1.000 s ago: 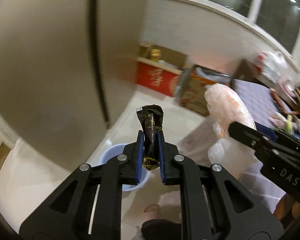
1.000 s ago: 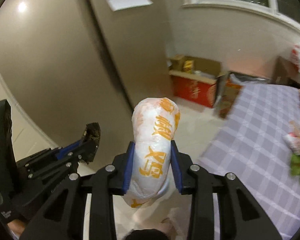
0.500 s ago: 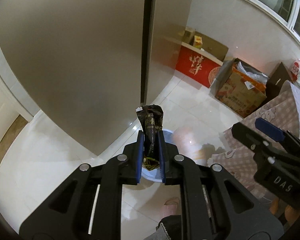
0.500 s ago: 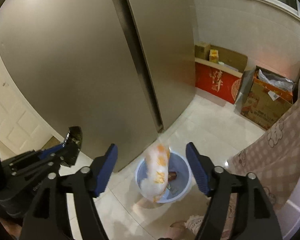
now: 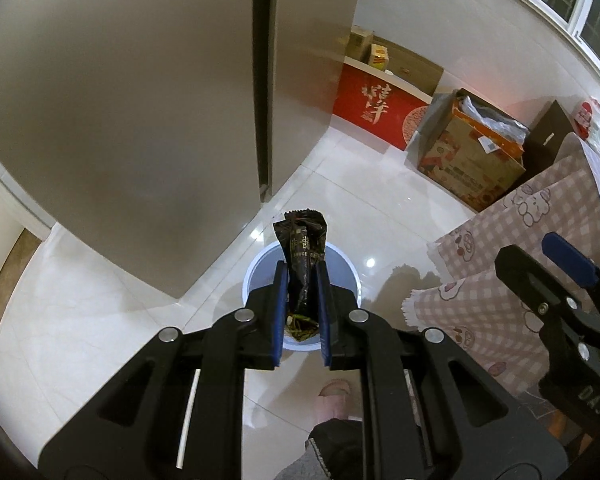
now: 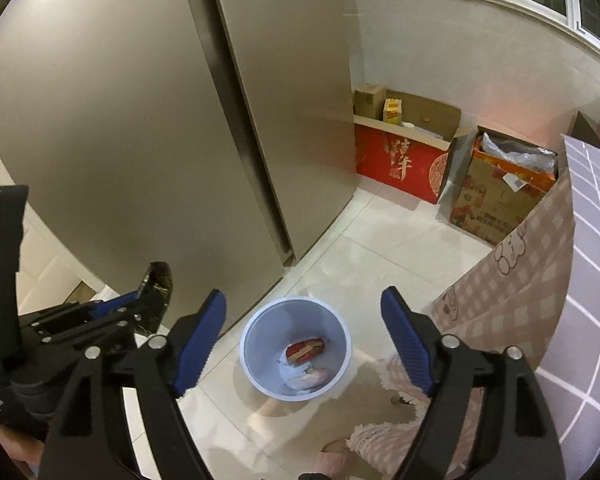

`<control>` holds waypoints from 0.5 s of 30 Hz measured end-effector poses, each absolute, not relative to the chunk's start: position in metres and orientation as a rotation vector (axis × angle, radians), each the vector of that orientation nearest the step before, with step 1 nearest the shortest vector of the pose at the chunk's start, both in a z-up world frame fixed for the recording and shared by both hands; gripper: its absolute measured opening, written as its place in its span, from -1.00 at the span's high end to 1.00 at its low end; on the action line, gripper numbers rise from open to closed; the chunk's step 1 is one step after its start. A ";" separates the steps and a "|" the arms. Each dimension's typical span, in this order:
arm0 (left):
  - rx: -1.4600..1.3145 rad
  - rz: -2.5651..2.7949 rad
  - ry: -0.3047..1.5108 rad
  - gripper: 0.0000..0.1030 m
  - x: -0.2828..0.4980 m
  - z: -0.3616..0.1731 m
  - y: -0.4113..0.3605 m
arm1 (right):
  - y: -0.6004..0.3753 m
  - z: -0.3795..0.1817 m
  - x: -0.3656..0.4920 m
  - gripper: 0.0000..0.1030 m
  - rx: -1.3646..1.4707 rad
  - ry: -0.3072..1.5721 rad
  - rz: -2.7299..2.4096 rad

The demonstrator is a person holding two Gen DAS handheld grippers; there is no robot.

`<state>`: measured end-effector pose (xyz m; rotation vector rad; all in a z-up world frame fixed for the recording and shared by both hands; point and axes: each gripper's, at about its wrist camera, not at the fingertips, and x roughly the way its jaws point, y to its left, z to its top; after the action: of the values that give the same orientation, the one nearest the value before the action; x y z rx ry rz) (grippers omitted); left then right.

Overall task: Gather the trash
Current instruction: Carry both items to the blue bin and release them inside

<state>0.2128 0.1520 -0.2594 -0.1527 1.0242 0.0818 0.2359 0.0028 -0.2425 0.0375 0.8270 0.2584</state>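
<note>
One black wrapper (image 5: 303, 258) stood clamped upright in your left gripper (image 5: 301, 312), directly over the single pale blue bin (image 6: 295, 354) on the floor. Your right gripper (image 6: 302, 330) had just been opening, its jaws wide apart with nothing between them; two pieces of trash lay in the bin, a red packet (image 6: 306, 350) and a whitish bag (image 6: 310, 379). Beyond, at one o'clock, two cardboard boxes stood on the white tiled floor (image 6: 380, 248), a grey refrigerator (image 6: 140, 120) at eleven, a checked tablecloth (image 6: 512, 276) at three.
</note>
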 end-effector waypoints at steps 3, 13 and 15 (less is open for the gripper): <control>-0.150 0.075 1.029 0.72 0.218 -0.261 0.148 | 0.001 -0.239 0.234 -0.56 0.027 0.799 0.243; -0.178 0.101 1.009 -0.15 0.234 -0.257 0.148 | -0.010 -0.222 0.228 -0.62 0.031 0.721 0.221; -0.168 0.127 0.977 -0.35 0.234 -0.252 0.148 | -0.011 -0.221 0.226 -0.62 0.037 0.720 0.217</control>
<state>0.2337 0.1480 -0.2515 -0.1677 0.9766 0.1269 0.2263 -0.0110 -0.2211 0.0366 0.7200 0.2173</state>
